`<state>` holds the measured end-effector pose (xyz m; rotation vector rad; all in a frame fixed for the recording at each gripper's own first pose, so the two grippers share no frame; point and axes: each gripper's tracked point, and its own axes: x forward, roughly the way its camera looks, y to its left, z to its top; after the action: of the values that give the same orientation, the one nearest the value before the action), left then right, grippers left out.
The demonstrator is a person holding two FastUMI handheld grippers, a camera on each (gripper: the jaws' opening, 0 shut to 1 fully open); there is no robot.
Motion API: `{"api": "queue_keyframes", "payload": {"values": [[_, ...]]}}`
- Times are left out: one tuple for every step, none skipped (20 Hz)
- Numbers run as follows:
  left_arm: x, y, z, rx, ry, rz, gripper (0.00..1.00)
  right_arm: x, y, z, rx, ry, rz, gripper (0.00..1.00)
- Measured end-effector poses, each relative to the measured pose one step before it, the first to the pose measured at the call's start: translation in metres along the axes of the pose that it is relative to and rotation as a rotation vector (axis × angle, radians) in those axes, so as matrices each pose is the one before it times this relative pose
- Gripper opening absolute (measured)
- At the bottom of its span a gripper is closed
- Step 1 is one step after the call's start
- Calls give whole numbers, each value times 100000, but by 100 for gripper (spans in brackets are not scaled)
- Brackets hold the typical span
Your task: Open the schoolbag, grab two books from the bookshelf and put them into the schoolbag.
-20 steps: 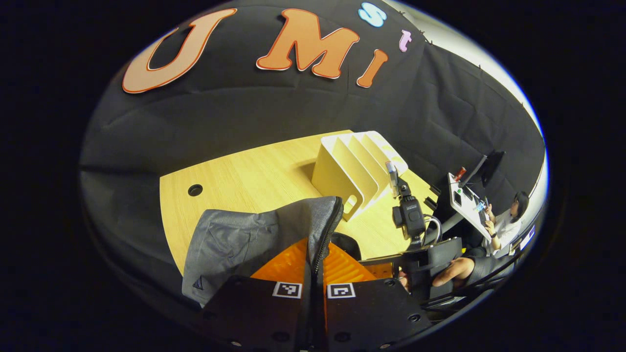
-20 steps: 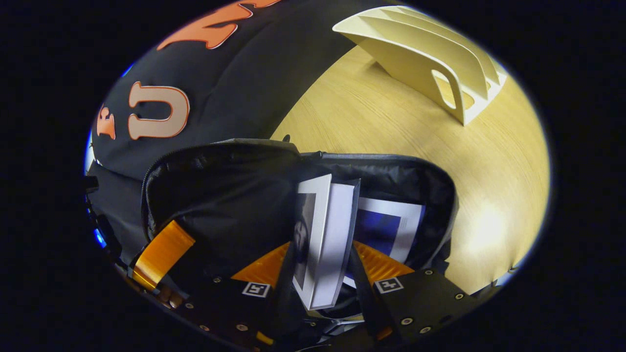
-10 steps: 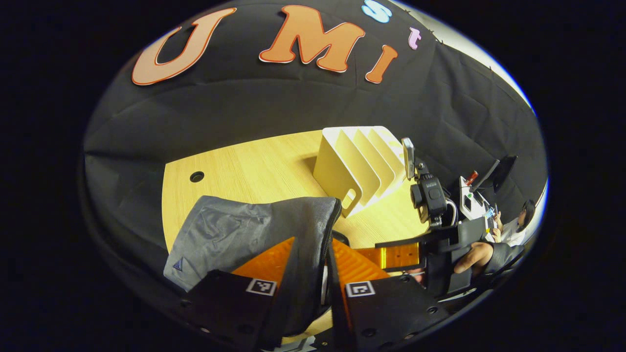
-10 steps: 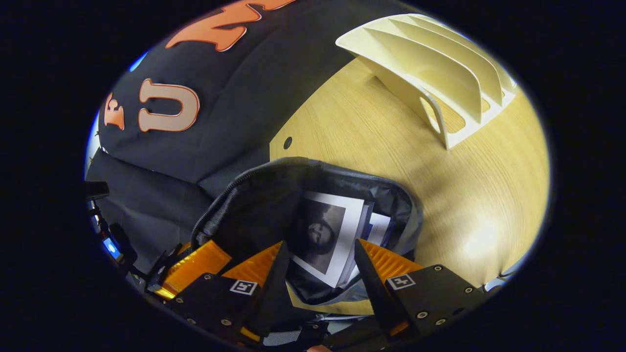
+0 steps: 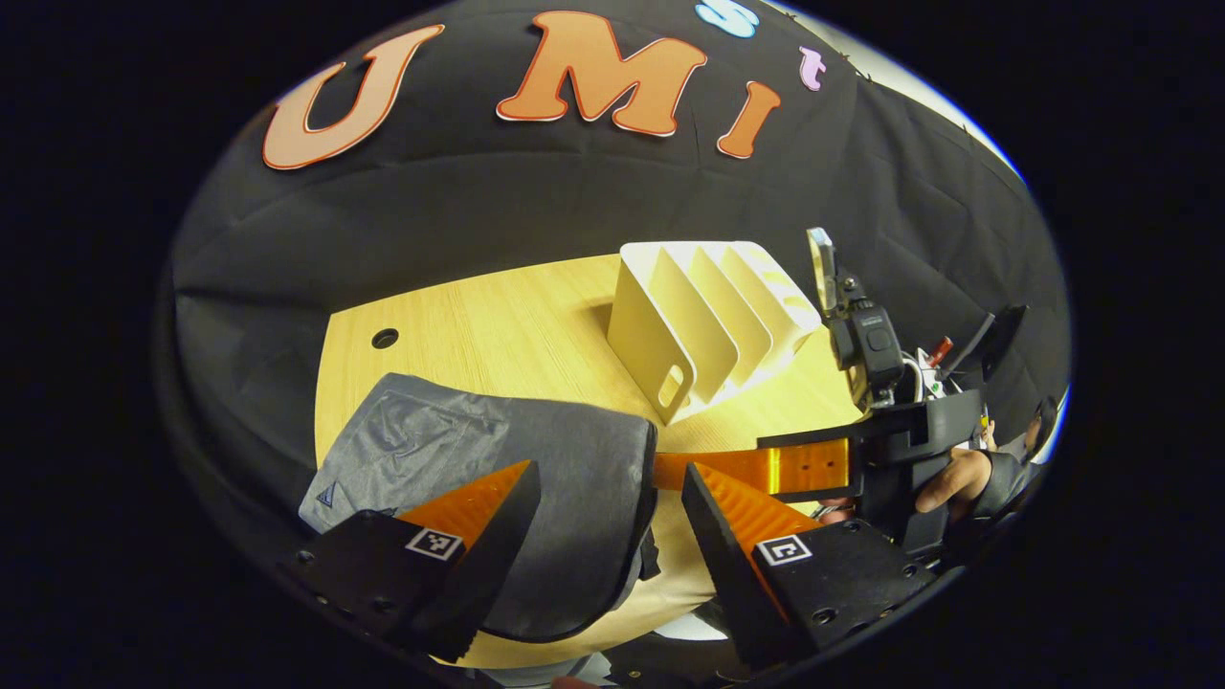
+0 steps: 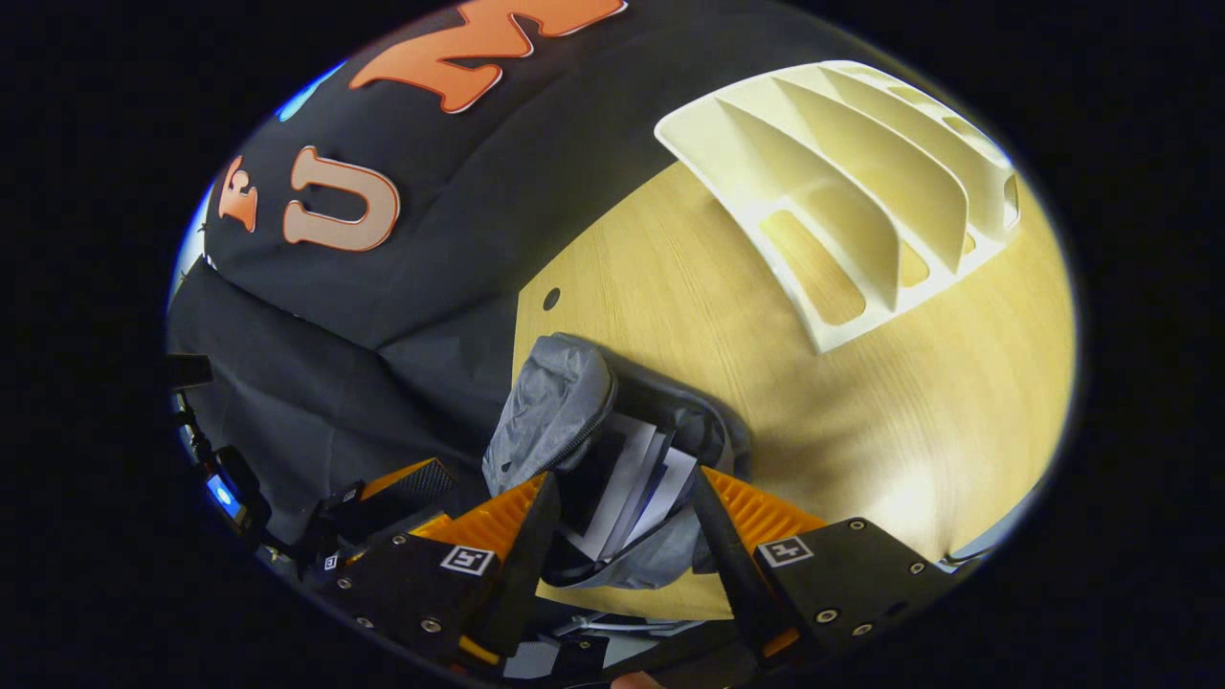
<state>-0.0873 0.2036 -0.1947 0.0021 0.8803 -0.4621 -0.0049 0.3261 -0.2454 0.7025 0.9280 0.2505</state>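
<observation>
We count one grey schoolbag (image 5: pixel 498 478) lying on one wooden table (image 5: pixel 498 325). Inside its open mouth, in the right gripper view, we make out two books (image 6: pixel 627 478), though their edges overlap and we cannot be fully sure of the count. One cream bookshelf (image 5: pixel 703 321) stands on the table, and we count four slots in it. We see one round hole (image 5: pixel 385 338) in the tabletop. There are two grippers: the left gripper (image 5: pixel 603 536) and the right gripper (image 6: pixel 622 545). We count one hand (image 5: pixel 943 474) holding the farther gripper.
</observation>
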Motion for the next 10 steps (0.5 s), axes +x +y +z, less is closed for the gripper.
{"api": "queue_keyframes", "payload": {"values": [[295,-499,395,-907,-1229,991,96,-640,-504,803,-1187,-1958,-693,85],[114,-407,441,-477,-1560,1204,96,-650,-584,736,-1109,-1842,-1138,85],[250,-438,264,-512,-1703,1231,96,-717,-791,682,-1717,-1610,-1106,86],[295,-516,311,-410,-1629,1045,96,-682,-827,699,-2225,-1824,-1676,87],[303,-703,459,-402,-1650,524,97,-814,-876,762,-2495,-1977,-1648,92],[312,-466,325,-42,-1207,1321,99,-736,-954,713,-2473,-1854,-1781,93],[254,-390,436,10,-1772,2106,98,-706,-787,739,-2674,-1925,-1208,93],[176,-376,540,87,-1981,2239,98,-758,-819,951,-2671,-2040,-1393,94],[65,-445,711,-276,-2676,1604,98,-832,-890,1001,-2855,-2187,-1363,95],[-102,-620,824,-416,-3114,1215,98,-768,-741,1039,-3243,-2602,-1135,96]]}}
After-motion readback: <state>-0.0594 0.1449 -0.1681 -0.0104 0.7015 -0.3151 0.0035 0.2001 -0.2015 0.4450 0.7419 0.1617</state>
